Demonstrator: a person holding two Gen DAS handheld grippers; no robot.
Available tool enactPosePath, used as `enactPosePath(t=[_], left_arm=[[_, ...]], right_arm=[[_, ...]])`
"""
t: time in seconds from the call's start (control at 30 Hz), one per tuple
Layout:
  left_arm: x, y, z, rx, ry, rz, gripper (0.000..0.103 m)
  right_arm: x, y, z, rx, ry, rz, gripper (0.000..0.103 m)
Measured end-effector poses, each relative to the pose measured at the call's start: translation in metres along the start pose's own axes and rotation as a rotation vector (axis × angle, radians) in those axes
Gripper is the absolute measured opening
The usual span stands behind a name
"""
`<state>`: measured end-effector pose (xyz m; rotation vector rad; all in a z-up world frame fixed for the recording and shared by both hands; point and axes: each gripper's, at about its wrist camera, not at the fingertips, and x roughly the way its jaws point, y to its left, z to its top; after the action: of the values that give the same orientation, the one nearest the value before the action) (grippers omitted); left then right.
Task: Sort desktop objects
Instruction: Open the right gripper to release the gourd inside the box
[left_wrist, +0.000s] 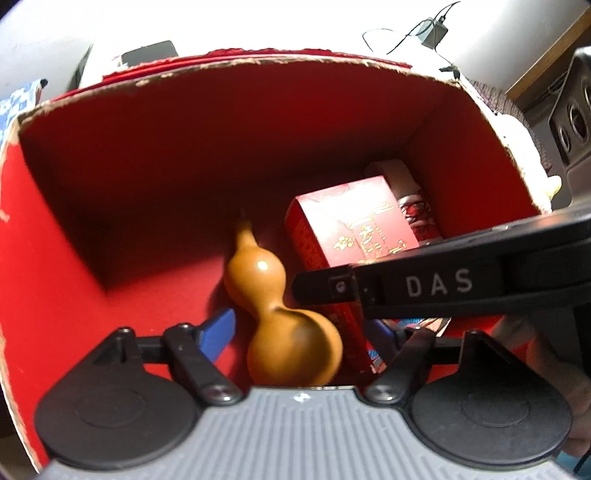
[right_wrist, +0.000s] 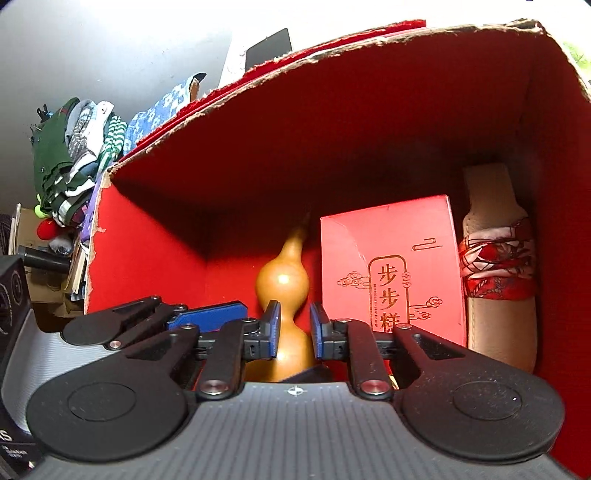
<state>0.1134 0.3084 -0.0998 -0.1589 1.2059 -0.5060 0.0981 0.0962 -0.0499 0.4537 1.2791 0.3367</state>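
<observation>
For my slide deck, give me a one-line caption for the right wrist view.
Right tongs straddle the waist of a wooden gourd inside a red box, beside a red carton.

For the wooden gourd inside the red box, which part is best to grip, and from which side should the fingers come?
Grip the gourd at its narrow waist, between the small upper bulb and the large lower one. Come from the open side of the red box, one finger on each flank, as the right gripper stands now. The bulbs would likely stop slipping. The red carton beside it leaves little room there.
</observation>
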Motion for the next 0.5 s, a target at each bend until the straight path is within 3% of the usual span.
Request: enactPosePath(t=[0.5], left_arm=[[0.0026,-0.0095,-0.0014,0.053,-0.003,0.034,0.073]], right_arm=[[-0.0045,0.0029,-0.0021,-0.041,-0.008,-0.022,0.009]])
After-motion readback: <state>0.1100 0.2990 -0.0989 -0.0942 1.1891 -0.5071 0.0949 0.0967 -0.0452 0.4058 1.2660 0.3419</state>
